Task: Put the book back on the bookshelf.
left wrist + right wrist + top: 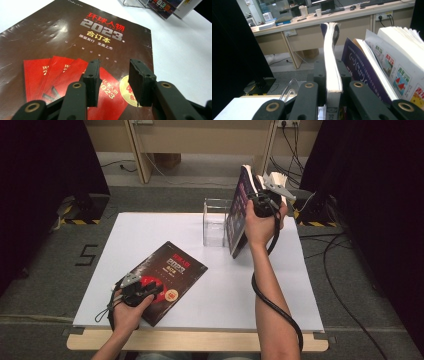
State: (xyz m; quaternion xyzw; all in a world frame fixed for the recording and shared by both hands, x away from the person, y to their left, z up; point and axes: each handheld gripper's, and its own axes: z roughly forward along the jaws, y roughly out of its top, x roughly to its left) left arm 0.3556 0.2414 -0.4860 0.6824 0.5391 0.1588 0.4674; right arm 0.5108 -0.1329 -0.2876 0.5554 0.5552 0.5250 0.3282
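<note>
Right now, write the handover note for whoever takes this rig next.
Left gripper: open, jaws hovering over the dark magazine, which lies flat on the white table near the front left.
Right gripper: shut on the edge of the purple book, held upright and tilted beside the clear holder at the back of the table.
More books stand at the right in the right gripper view.
Done: purple book lifted and brought to the holder.
Left: probably set it in, then pick up the magazine.

Glossy creased paper magazine (75,50), clear plastic stand (216,221), matt white tabletop (280,285)
</note>
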